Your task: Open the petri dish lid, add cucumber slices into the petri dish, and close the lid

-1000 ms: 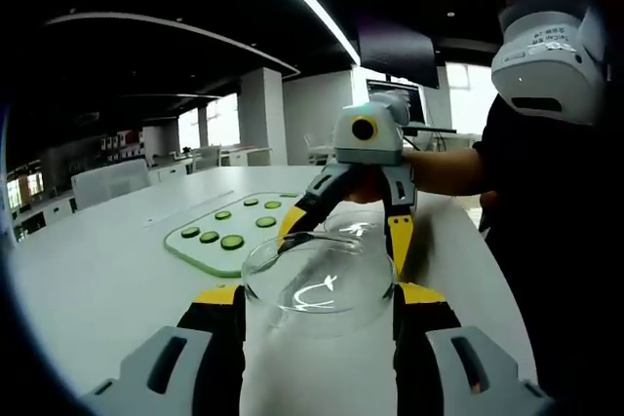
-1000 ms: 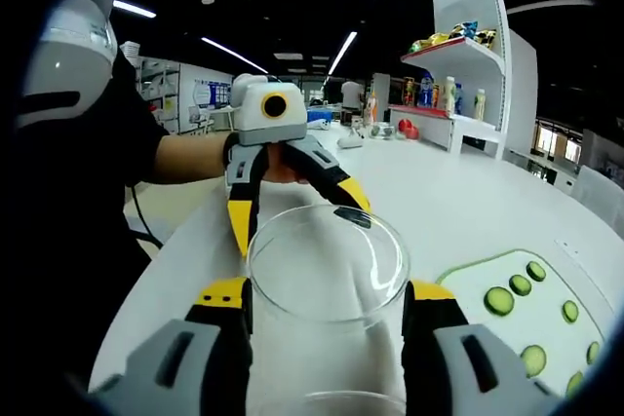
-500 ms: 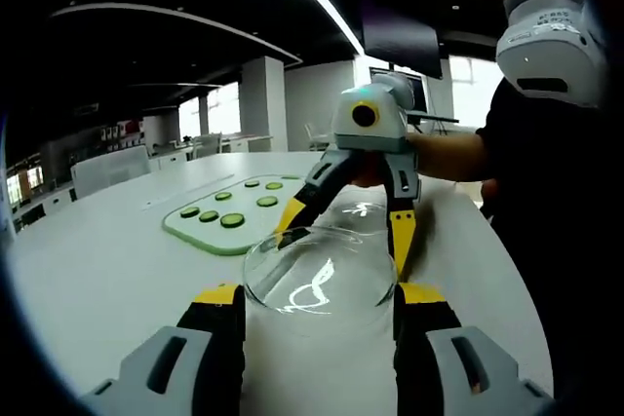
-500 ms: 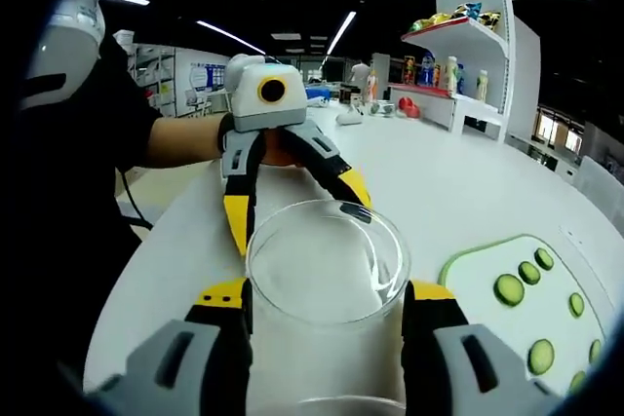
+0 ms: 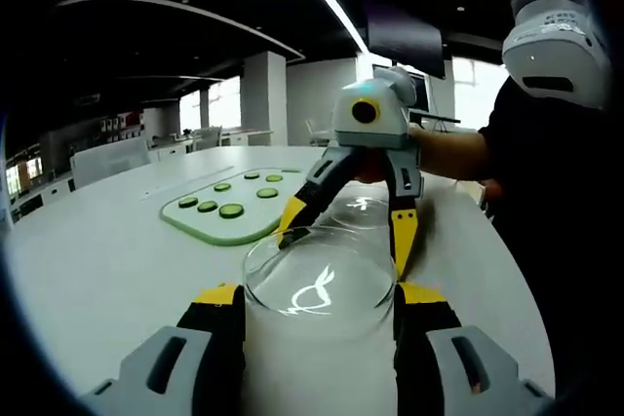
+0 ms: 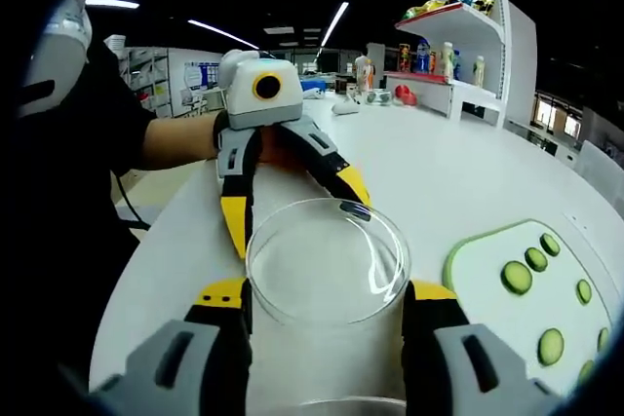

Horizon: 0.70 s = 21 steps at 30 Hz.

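Observation:
A clear glass petri dish (image 5: 319,280) sits low over the white table (image 5: 107,270), pinched between the yellow pads of my left gripper (image 5: 319,294), which is shut on it. My right gripper (image 5: 344,231) faces it from the far side, its yellow tips at the dish's far rim. In the right gripper view the same glass dish (image 6: 327,260) lies between the pads of my right gripper (image 6: 327,291), shut on it, with my left gripper (image 6: 295,213) opposite. Which gripper has the lid I cannot tell. Cucumber slices (image 5: 231,209) (image 6: 517,277) lie on a green-edged board (image 5: 185,224) (image 6: 478,270).
The person holding the grippers stands at the table's end, dark sleeve (image 5: 531,172) close by. A white shelf with bottles (image 6: 458,56) and small items (image 6: 375,97) stand at the table's far part. Chairs (image 5: 107,177) line the other side.
Both grippers stay shut on the dish. Both views have shifted a little, so the board with slices sits slightly differently in each picture.

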### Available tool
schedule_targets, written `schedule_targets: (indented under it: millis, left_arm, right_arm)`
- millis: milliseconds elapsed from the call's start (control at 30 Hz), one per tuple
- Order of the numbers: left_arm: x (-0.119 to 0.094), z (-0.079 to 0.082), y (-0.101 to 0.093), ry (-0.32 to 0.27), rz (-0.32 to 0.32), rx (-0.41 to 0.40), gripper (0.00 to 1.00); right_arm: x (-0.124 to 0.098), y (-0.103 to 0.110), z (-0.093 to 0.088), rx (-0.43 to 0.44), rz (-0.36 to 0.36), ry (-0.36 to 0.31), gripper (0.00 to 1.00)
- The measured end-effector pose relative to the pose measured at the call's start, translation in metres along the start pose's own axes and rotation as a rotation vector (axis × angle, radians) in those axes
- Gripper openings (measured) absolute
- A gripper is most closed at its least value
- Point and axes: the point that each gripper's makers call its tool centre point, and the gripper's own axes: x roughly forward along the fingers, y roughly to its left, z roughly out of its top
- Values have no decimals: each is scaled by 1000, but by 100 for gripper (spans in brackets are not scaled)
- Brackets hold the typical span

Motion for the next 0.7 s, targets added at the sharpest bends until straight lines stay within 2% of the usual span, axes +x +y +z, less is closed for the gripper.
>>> schedule_targets:
  millis: [700]
  left_arm:
    - [0,-3,0,11,-1,-21,61]
  right_arm:
    - [0,0,0,7,-16,10,60]
